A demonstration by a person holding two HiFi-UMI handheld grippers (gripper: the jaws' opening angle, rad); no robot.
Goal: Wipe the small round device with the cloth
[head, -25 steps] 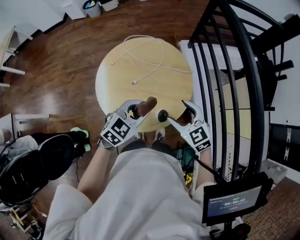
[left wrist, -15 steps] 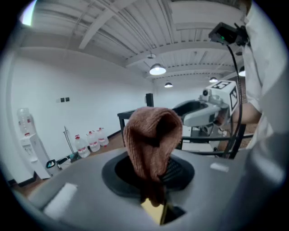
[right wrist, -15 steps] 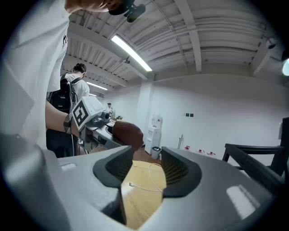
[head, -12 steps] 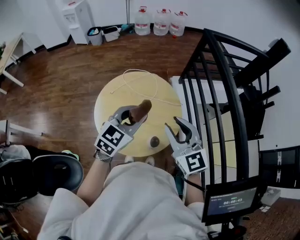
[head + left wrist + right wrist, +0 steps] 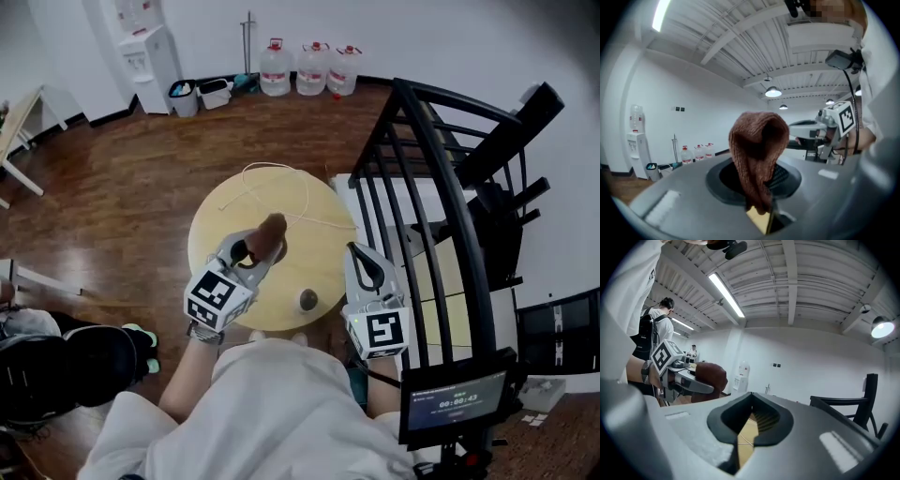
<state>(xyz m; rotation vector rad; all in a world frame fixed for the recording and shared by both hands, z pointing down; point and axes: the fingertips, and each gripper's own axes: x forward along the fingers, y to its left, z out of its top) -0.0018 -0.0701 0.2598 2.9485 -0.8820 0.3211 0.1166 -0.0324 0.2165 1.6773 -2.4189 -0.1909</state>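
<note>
Left gripper [image 5: 251, 249] jaws clamp your cloth [image 5: 271, 229]. Right gripper [image 5: 361, 255] jaws just closed, empty. Device [image 5: 307, 300] lies loose on counter [image 5: 217, 234]; wiping probably finished.

- The head view is bright and evenly lit; the wooden floor [image 5: 141, 178] carries a pale sheen.
- Both gripper views bend hard and have black corners.
- A ceiling tube [image 5: 726, 289] and a pendant lamp [image 5: 882, 327] glare white.
- The cloth [image 5: 757, 150] shows its knit; everything nearer the lens is soft.
</note>
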